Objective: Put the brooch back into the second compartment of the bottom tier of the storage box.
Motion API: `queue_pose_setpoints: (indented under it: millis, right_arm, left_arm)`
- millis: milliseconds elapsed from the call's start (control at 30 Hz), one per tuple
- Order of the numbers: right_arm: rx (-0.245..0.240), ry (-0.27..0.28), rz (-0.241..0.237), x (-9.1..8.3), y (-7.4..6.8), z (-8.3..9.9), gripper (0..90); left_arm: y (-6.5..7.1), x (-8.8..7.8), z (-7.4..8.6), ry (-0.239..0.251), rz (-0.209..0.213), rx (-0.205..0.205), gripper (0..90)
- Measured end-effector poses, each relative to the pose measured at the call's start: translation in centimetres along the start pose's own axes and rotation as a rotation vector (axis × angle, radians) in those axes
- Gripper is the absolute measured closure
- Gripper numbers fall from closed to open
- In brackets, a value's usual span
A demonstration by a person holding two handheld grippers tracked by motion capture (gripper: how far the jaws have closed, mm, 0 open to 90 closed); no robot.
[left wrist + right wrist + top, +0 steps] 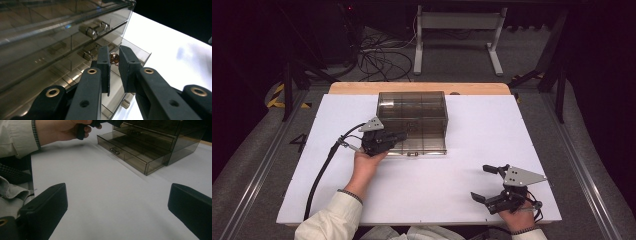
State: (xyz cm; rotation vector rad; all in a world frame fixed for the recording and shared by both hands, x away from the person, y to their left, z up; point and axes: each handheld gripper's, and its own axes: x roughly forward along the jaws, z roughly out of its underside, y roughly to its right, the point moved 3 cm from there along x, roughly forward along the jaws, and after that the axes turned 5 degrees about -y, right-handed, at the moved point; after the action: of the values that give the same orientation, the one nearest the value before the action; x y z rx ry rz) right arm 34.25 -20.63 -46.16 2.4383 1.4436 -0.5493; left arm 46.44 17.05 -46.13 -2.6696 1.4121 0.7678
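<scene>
A smoked clear drawer box [413,111] stands mid-table with its bottom drawer [428,146] pulled out toward me. My left gripper [402,135] reaches in from the left over that open drawer. In the left gripper view its jaws [114,50] stand almost together, pinching a small copper-brown object [114,58] at their tips above the drawer's compartments. My right gripper [481,182] rests near the table's front right, its jaws wide apart [117,205] with nothing between them. In the right gripper view the open drawer [132,155] lies ahead, with its metal handle [114,150].
The white table top [492,130] has a wooden strip [357,88] along its far edge. A black cable [319,175] trails from the left gripper to the front edge. Behind the table are a white frame [457,22] and loose floor cables [379,55].
</scene>
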Motion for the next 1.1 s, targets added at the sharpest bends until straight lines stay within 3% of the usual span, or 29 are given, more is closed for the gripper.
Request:
queue_pose_setpoints:
  millis: [233,367,600,1100]
  right_arm:
    - [0.001,0.0,-0.001,0.0,0.0,0.0,3.2]
    - [0.003,0.0,-0.001,0.0,0.0,0.0,3.2]
    - [0.0,0.0,-0.001,0.0,0.0,0.0,3.2]
    - [-0.003,0.0,-0.005,0.0,0.0,0.0,3.2]
  left_arm:
    - [-0.1,0.8,0.6,-0.028,-0.008,-0.004,79.5]
    - [-0.1,1.2,0.9,-0.045,-0.029,0.019,79.5]
    - [0.0,1.7,1.3,-0.068,-0.03,0.023,79.6]
    - [0.1,1.7,1.3,-0.074,-0.047,0.043,79.3]
